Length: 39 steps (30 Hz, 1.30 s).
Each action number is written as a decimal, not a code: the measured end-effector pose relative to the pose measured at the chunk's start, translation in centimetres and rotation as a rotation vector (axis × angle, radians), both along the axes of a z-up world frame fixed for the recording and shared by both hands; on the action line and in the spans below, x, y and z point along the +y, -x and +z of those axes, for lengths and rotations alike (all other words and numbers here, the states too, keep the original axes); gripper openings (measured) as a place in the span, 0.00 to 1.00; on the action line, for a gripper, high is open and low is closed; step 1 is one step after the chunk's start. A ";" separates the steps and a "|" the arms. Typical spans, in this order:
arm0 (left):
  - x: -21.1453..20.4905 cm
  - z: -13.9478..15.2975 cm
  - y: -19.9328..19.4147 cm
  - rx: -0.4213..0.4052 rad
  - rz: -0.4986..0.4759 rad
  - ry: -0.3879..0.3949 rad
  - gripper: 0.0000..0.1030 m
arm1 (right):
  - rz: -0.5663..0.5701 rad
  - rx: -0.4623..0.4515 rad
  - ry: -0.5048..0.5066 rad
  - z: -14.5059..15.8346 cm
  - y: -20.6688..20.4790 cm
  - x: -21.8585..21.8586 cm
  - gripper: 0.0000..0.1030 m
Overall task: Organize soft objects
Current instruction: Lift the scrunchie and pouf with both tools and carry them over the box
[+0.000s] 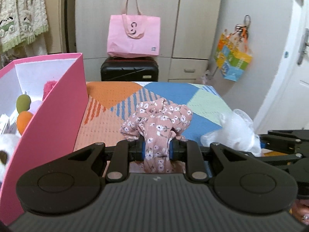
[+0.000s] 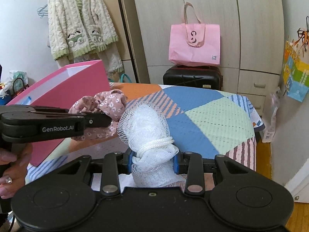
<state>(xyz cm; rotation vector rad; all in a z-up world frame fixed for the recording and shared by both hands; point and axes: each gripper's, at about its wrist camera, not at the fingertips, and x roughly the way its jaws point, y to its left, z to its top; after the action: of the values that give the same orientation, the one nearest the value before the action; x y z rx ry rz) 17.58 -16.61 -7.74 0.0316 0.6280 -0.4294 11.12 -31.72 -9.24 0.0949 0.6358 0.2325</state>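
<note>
The left hand-held gripper [image 1: 156, 148] is clamped tight on a pink floral fabric scrunchie [image 1: 158, 121], just right of the open pink cardboard box [image 1: 56, 116]. Further right of the box, the right hand-held gripper [image 2: 152, 163] pinches a white mesh bath puff [image 2: 148, 127] above the patchwork-covered surface [image 2: 212, 116].

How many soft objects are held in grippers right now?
2. The floral scrunchie is clamped in the left gripper, beside the pink box. The white mesh sponge is clamped in the right gripper, above the patterned bedspread.
</note>
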 end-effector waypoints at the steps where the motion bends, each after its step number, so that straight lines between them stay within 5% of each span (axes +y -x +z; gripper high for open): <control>1: 0.3 0.1 0.6 -0.002 -0.010 0.004 0.19 | 0.000 -0.005 0.000 0.2 0.5 0.2 0.40; 10: 3.1 0.5 5.3 0.015 -0.083 0.024 0.19 | 0.013 -0.016 -0.003 1.5 5.0 1.8 0.41; 25: 9.2 2.7 11.2 0.081 -0.235 0.096 0.19 | 0.202 0.028 -0.047 4.8 9.6 6.6 0.41; 39: 16.2 7.6 11.1 -0.125 -0.077 0.146 0.19 | 0.367 -0.184 0.024 10.3 7.0 14.7 0.43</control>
<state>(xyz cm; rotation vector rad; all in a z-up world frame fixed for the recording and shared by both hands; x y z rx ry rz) 6.49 -0.43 -0.19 -0.0558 0.4720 -0.5422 4.17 -16.98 1.11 -0.0672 0.4690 0.5809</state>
